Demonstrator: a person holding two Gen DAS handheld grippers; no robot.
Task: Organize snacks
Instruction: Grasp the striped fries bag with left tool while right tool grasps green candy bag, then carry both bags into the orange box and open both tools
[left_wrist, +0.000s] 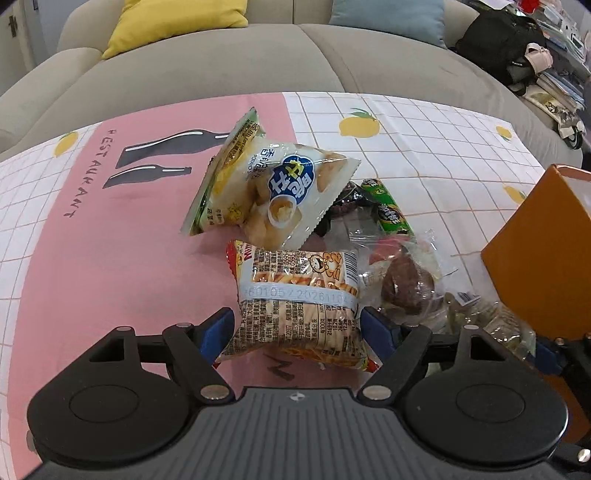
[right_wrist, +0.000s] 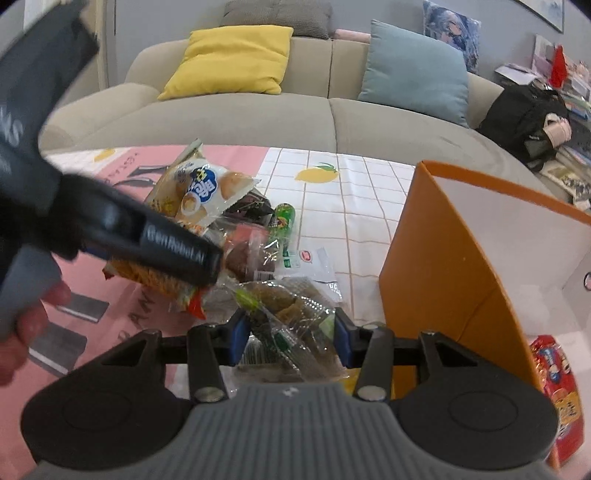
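A pile of snack packets lies on the table. My left gripper (left_wrist: 297, 330) has its blue pads on both sides of a fries-print snack packet (left_wrist: 295, 295); they touch it. Behind it lie a white puff-snack bag (left_wrist: 284, 188), a green packet (left_wrist: 388, 210) and a wrapped brown cake (left_wrist: 406, 284). My right gripper (right_wrist: 290, 338) is closed on a clear-wrapped pastry packet (right_wrist: 291, 317). The left gripper's body (right_wrist: 110, 221) crosses the right wrist view over the pile. An orange box (right_wrist: 443, 258) stands open to the right, with a red snack packet (right_wrist: 554, 373) inside.
The table has a pink and white checked cloth (left_wrist: 92, 240) with lemon prints. A grey sofa (left_wrist: 221, 62) with a yellow cushion (right_wrist: 229, 59) and a blue cushion (right_wrist: 417, 70) runs behind the table. A black bag (right_wrist: 524, 114) and clutter sit at far right.
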